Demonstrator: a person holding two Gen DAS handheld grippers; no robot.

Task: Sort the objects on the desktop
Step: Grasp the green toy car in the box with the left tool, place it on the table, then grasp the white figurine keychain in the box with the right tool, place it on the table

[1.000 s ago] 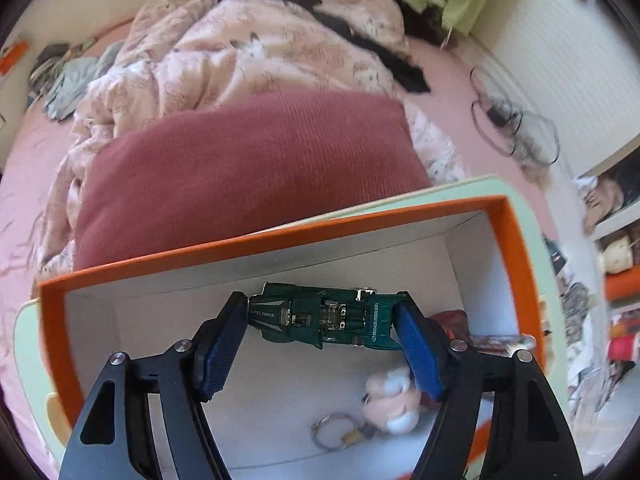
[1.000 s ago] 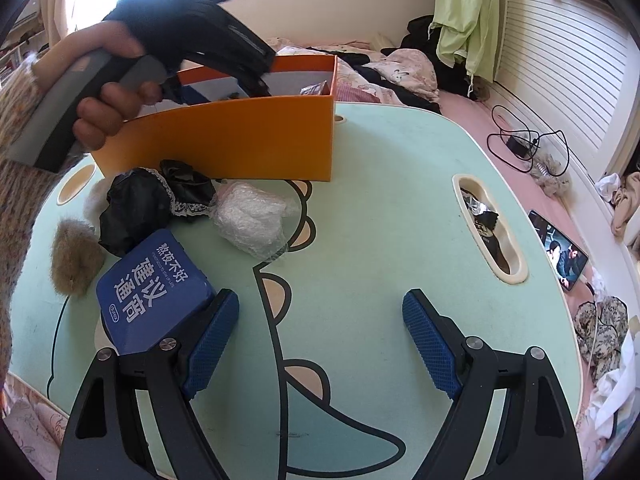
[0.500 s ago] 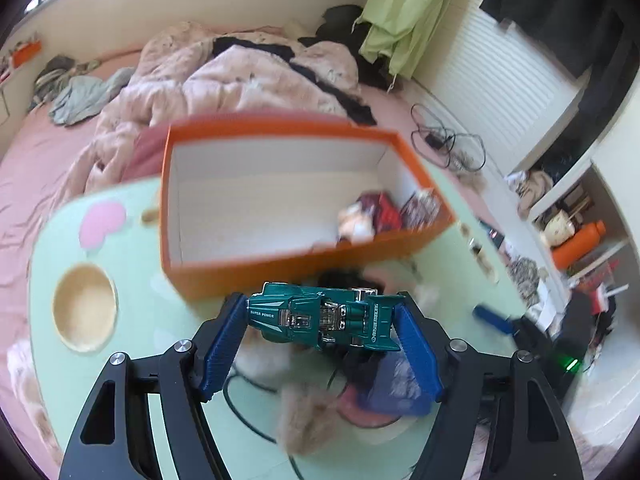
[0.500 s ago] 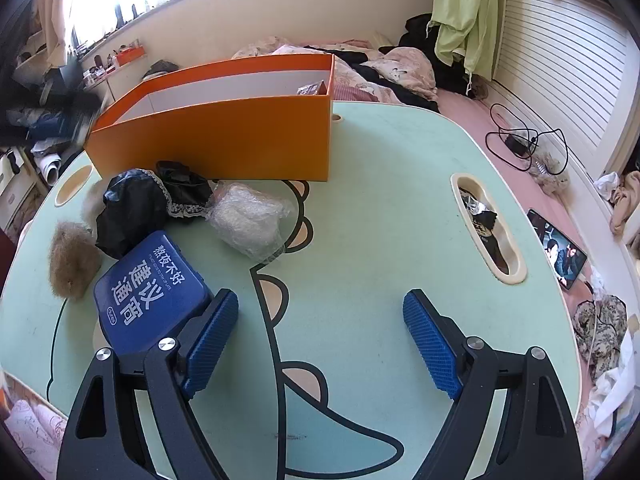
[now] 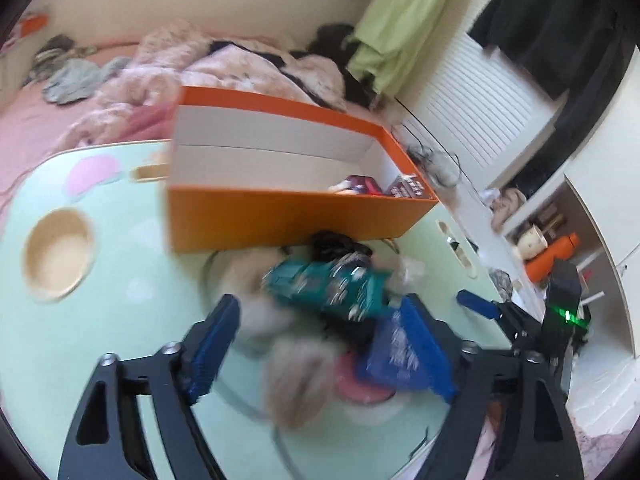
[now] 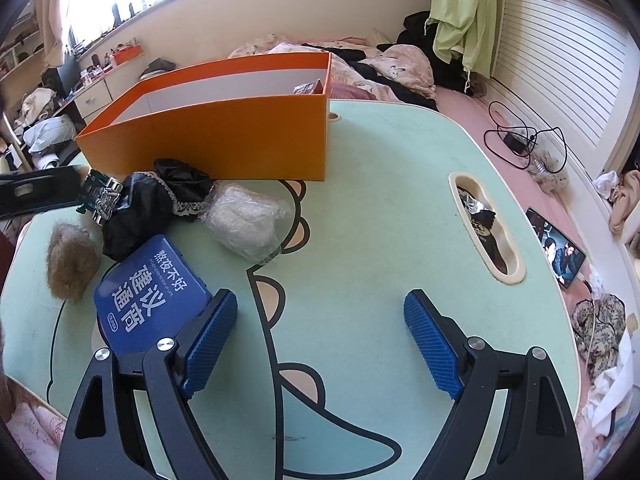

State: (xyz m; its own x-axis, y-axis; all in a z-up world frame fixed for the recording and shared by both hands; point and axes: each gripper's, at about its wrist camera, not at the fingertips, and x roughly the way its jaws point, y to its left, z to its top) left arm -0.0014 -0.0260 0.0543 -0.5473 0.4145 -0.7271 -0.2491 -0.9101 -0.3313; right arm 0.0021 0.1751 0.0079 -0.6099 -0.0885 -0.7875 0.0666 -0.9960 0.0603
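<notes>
Several items remain unsorted on the mint-green table (image 6: 380, 184): from left, a brown fur tuft (image 6: 70, 264), a green toy car (image 5: 328, 284) just freed as the left gripper (image 5: 320, 340) has been opening, black lace-trimmed cloth (image 6: 160, 196), a glossy blue tin (image 6: 148, 296) and crinkled bubble wrap (image 6: 244, 220). Only a few packets lie inside the rectangular orange cardboard box (image 6: 224, 140) beyond them, so sorting appears early. Right gripper (image 6: 320, 336) hangs spread and empty over bare table, right of the tin.

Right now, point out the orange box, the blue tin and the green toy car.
orange box (image 6: 224, 144): right wrist view, on its near outer wall.
blue tin (image 6: 148, 296): right wrist view, on the lid's white lettering.
green toy car (image 5: 328, 288): left wrist view, on its blurred body.
</notes>
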